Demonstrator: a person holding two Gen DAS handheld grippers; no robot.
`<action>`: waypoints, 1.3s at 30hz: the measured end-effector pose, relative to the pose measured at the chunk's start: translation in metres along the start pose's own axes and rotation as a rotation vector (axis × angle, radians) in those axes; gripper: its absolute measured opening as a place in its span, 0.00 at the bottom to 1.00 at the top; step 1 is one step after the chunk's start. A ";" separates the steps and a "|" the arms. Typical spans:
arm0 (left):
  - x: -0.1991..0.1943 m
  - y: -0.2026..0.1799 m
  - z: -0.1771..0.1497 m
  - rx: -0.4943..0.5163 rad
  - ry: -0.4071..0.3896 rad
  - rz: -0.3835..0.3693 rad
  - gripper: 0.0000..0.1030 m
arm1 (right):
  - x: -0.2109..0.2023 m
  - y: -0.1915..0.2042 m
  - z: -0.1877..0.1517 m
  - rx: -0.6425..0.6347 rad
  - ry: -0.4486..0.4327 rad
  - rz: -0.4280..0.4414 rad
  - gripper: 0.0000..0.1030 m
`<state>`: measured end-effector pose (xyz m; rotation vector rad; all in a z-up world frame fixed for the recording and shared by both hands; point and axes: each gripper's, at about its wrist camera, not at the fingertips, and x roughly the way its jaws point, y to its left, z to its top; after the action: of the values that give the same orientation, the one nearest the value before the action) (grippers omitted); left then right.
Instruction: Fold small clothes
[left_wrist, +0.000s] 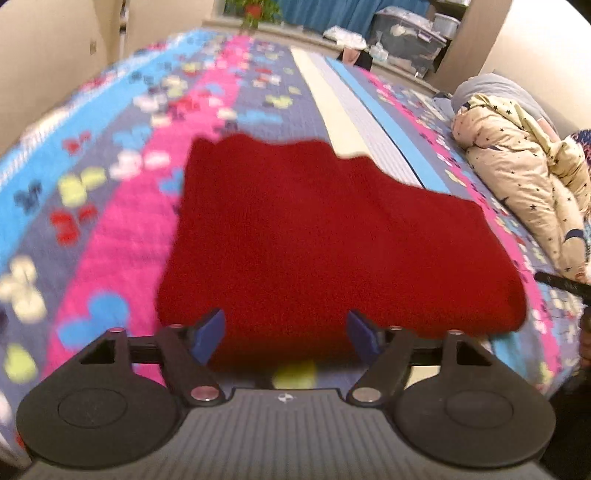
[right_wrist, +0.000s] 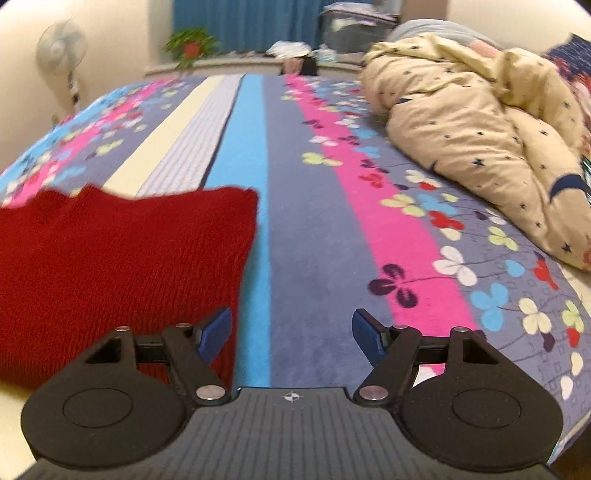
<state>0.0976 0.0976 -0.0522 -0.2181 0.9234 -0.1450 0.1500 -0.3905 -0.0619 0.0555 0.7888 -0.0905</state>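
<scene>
A red knitted garment (left_wrist: 314, 236) lies flat and folded on the striped flowered bedspread (left_wrist: 122, 229). My left gripper (left_wrist: 286, 334) hovers over its near edge with the blue pads spread wide; the knit shows between them but neither pad presses on it. In the right wrist view the same red garment (right_wrist: 122, 266) fills the left side. My right gripper (right_wrist: 291, 334) stands open just past the garment's right edge, its left fingertip (right_wrist: 216, 334) over the knit and only bedspread (right_wrist: 314, 229) between the fingers.
A cream star-print quilt (right_wrist: 476, 122) is bunched along the bed's right side, also the quilt (left_wrist: 524, 173) in the left view. Beyond the far edge stand a storage bin (left_wrist: 406, 37), a potted plant (right_wrist: 190, 46) and a fan (right_wrist: 61, 51).
</scene>
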 end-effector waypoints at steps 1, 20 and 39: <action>0.001 0.000 -0.005 -0.016 0.020 -0.007 0.83 | -0.001 -0.003 0.002 0.023 -0.008 -0.002 0.71; 0.056 0.064 -0.018 -0.520 0.023 -0.035 0.93 | 0.001 -0.079 0.000 0.386 0.037 -0.057 0.71; 0.031 0.025 0.030 -0.490 -0.197 0.135 0.20 | 0.007 -0.089 0.000 0.420 0.042 -0.072 0.71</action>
<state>0.1405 0.1191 -0.0647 -0.6109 0.7618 0.2284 0.1458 -0.4795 -0.0681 0.4274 0.8036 -0.3234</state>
